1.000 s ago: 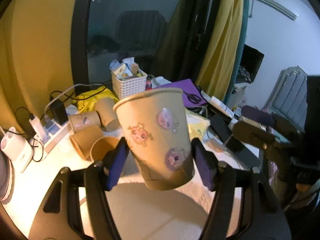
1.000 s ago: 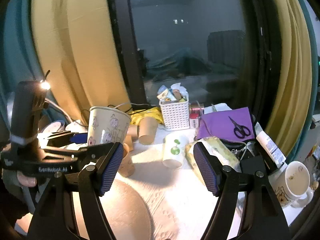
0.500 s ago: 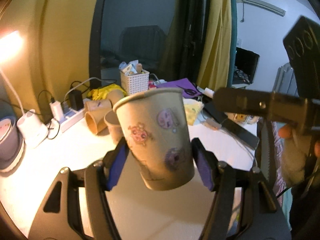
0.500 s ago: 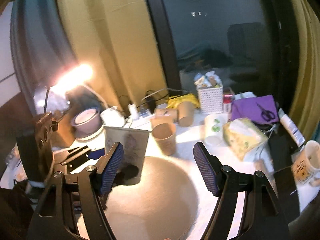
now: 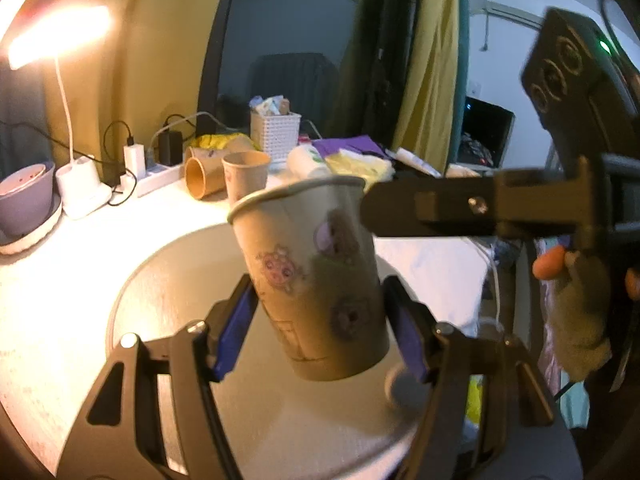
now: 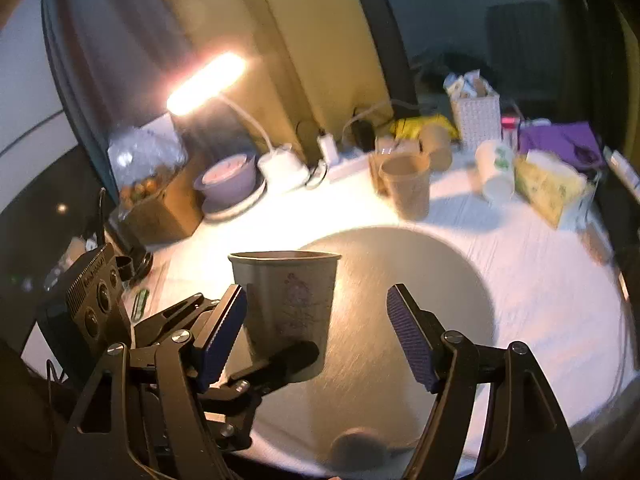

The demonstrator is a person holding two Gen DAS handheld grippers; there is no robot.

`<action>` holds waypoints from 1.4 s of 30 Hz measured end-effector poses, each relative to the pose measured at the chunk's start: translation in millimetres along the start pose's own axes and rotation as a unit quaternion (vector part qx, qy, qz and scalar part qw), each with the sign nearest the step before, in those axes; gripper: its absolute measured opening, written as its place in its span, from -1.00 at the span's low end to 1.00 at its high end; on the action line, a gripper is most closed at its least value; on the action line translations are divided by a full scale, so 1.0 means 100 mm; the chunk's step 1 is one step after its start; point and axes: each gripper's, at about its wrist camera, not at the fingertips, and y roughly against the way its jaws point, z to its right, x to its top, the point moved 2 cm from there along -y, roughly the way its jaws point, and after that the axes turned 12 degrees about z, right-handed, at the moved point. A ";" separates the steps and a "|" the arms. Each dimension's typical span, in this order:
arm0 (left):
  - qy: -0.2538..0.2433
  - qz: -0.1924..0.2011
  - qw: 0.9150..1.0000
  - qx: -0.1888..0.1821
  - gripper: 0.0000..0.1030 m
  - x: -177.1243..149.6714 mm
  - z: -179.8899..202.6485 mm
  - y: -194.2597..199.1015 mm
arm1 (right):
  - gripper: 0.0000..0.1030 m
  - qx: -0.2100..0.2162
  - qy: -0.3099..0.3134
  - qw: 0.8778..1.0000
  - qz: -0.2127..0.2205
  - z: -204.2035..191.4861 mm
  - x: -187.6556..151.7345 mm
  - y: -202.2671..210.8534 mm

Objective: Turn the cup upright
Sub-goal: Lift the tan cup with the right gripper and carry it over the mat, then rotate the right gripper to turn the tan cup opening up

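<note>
A white table (image 6: 540,280), brightly lit, with a round grey mat (image 6: 400,300) in the near middle. Beyond the mat, one paper cup standing upright (image 6: 406,190), and behind it two more cups lying on their sides (image 5: 204,176). At far left, a purple bowl on a white plate (image 6: 228,180), a white lamp base (image 6: 282,166), a power strip with chargers (image 5: 154,174). Farther right, a white basket (image 6: 476,114), a white cup with green print (image 6: 494,168), a yellow tissue pack (image 6: 548,184), a purple cloth (image 6: 560,138).
</note>
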 end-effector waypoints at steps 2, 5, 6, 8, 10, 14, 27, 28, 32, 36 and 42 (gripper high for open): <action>-0.005 0.004 1.000 -0.006 0.26 -0.08 0.04 0.10 | 0.47 0.004 -0.005 1.000 -0.011 -0.07 -0.10 0.00; -0.012 0.011 1.000 -0.012 0.26 -0.16 0.10 0.22 | 0.47 0.010 -0.008 1.000 -0.021 -0.15 -0.22 0.02; -0.016 0.013 1.000 -0.015 0.26 -0.18 0.13 0.26 | 0.47 0.012 -0.009 1.000 -0.024 -0.18 -0.25 0.03; -0.024 0.019 0.999 -0.022 0.26 -0.22 0.20 0.33 | 0.47 0.015 -0.010 0.999 -0.026 -0.22 -0.29 0.06; -0.035 0.025 0.999 -0.027 0.26 -0.23 0.27 0.41 | 0.47 0.017 -0.007 0.999 -0.029 -0.27 -0.32 0.09; -0.050 0.035 0.998 -0.031 0.26 -0.23 0.36 0.53 | 0.47 0.033 -0.011 0.999 -0.038 -0.35 -0.37 0.15; -0.083 0.043 0.995 -0.042 0.27 -0.27 0.49 0.70 | 0.46 0.051 -0.014 0.997 -0.063 -0.38 -0.45 0.16; -0.082 0.042 0.995 -0.042 0.27 -0.27 0.48 0.70 | 0.43 0.050 -0.014 0.997 -0.064 -0.38 -0.45 0.15; -0.078 0.034 0.996 -0.039 0.31 -0.28 0.45 0.68 | 0.40 0.055 -0.019 0.996 -0.068 -0.36 -0.47 0.11; -0.080 0.023 0.996 -0.029 0.32 -0.31 0.44 0.64 | 0.38 0.057 -0.023 0.995 -0.074 -0.35 -0.49 0.05; -0.062 -0.016 0.998 -0.021 0.56 -0.40 0.34 0.47 | 0.38 0.032 -0.026 0.996 -0.076 -0.21 -0.48 -0.09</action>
